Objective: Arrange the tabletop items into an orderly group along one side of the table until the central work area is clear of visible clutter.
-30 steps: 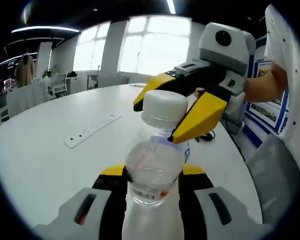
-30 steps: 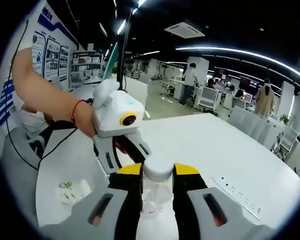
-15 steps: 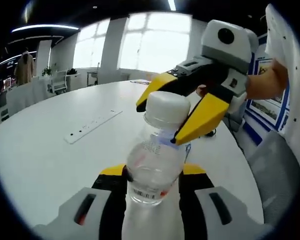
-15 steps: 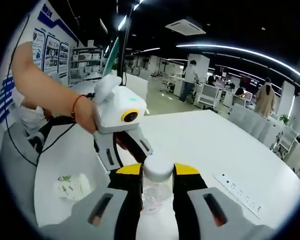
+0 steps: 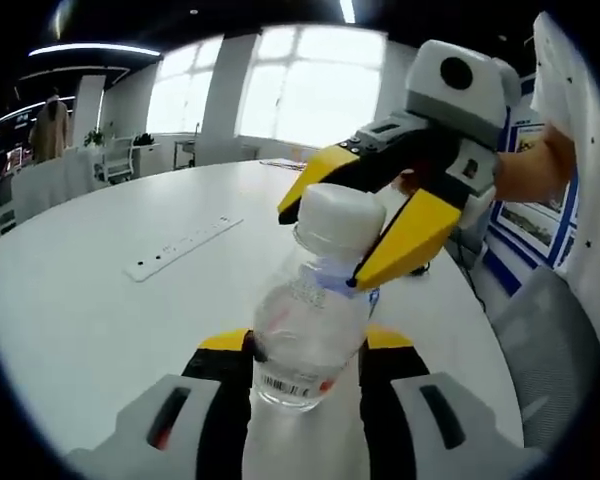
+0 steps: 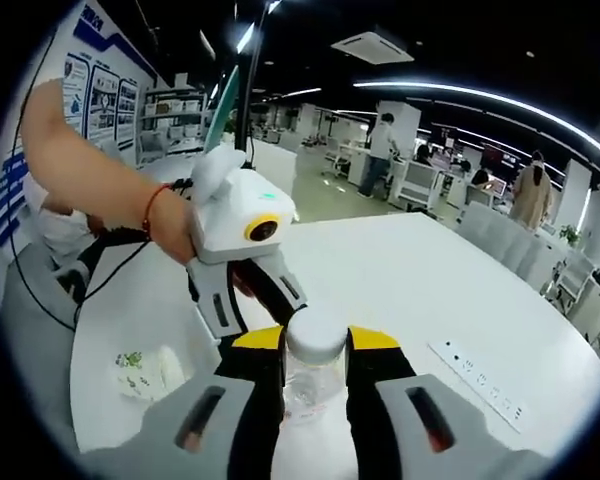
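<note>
1. One counter, a big rounded slab with a smooth, matte white top; it carries little, and its curved edge drops off toward a grey chair in the left gripper view.
2. Two claws, each of pale grey moulded plastic with yellow-and-black jaws. The left claw rises from the bottom of its own view, and its jaws press on the body of the bottle from either side, gripping it. The right claw comes in from the right of that view, with a person's hand behind it, and its two yellow wedge-shaped jaws close around the bottle's cap.
3. One bottle, clear thin plastic, ribbed and slightly crumpled near the shoulder, with a barcode label low on its body and a smooth white round cap. It is held off the counter between the two claws, tilted a little to the right in the left gripper view.
4. One power strip, a long flat white bar with small dark sockets, lying on the counter well apart from the bottle.
5. One crumpled wrapper, whitish with green print, lying on the counter just beside the person's forearm side in the right gripper view.
</note>
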